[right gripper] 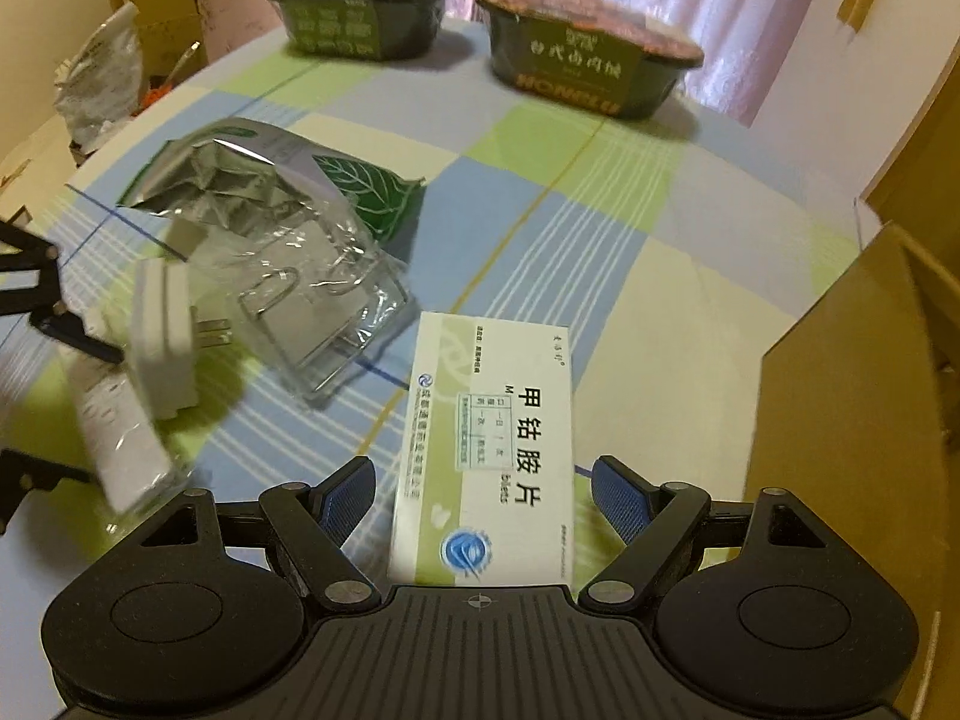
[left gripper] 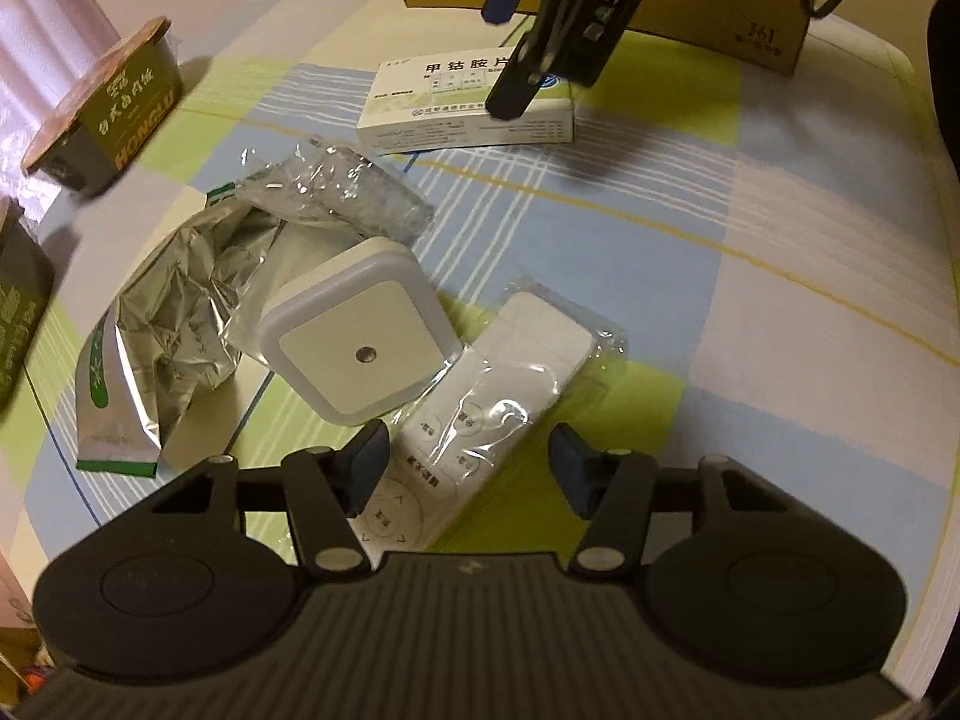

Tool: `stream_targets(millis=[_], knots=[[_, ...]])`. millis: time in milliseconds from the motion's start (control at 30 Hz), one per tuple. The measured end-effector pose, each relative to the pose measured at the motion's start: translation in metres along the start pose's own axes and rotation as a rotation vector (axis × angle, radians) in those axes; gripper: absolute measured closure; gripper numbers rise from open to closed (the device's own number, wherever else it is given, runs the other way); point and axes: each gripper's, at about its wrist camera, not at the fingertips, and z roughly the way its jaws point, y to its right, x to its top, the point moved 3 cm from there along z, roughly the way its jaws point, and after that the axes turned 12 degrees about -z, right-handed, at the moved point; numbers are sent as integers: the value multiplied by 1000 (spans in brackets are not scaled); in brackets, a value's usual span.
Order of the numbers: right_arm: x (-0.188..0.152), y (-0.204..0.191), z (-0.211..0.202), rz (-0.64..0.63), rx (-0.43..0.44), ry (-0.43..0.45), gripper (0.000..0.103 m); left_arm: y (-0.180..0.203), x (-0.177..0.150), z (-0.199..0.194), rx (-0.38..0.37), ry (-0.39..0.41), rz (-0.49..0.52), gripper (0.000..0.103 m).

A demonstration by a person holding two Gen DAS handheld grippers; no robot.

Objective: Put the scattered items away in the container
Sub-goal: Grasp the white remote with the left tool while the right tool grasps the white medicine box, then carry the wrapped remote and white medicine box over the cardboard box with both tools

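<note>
A white medicine box (right gripper: pixel 486 450) lies on the checked tablecloth between the blue pads of my right gripper (right gripper: pixel 486 501), which stands open with a gap on each side. In the left wrist view the same box (left gripper: pixel 468 102) sits far back under the right gripper (left gripper: pixel 510 42). My left gripper (left gripper: pixel 468 468) is open, its fingers either side of a white remote in a clear bag (left gripper: pixel 498 384). A white square night light (left gripper: pixel 354 348) rests just left of the remote. The cardboard container (right gripper: pixel 840 390) stands to the right of the medicine box.
A crumpled foil pouch (left gripper: pixel 168 312) and clear plastic packaging (left gripper: pixel 342 192) lie left of the night light. Two dark green noodle bowls (right gripper: pixel 360 12) (right gripper: pixel 588 72) stand at the table's far edge by the curtain. Boxes and bags are stacked beyond the table's left side.
</note>
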Motion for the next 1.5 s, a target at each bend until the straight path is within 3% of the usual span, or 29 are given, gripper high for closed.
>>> stream_targets(millis=[167, 233, 267, 567, 767, 1033, 1100, 1200, 1300, 1333, 1500], knots=[[3, 1, 17, 30, 9, -41, 19, -2, 0, -6, -13, -21, -116, 57], [0, 0, 18, 49, -9, -53, 30, 2, -2, -10, -22, -28, -152, 57], [-2, -1, 17, 65, -10, -53, 30, 5, -4, -12, -25, -32, -163, 57], [-47, -39, -19, 133, 39, -109, 30, 24, -6, -25, -42, -22, -179, 58], [-76, -63, -35, 131, 41, -84, 30, 23, 8, -6, -31, -42, -170, 58], [-71, -57, -26, 132, 42, -67, 29, 31, 7, 1, -18, -69, -168, 58], [-71, -54, -23, 146, 53, -70, 20, 34, 4, -1, -31, -77, -187, 63], [-70, -51, -21, 168, 61, -68, 19, 40, 1, -3, -42, -88, -216, 67], [-69, -51, -22, 186, 68, -66, 19, 47, -1, -5, -44, -97, -229, 68], [-69, -51, -23, 188, 59, -65, 29, 50, -2, -6, -43, -99, -235, 69], [-74, -58, -39, 190, 61, -61, 30, 57, -6, -11, -38, -112, -293, 69]])
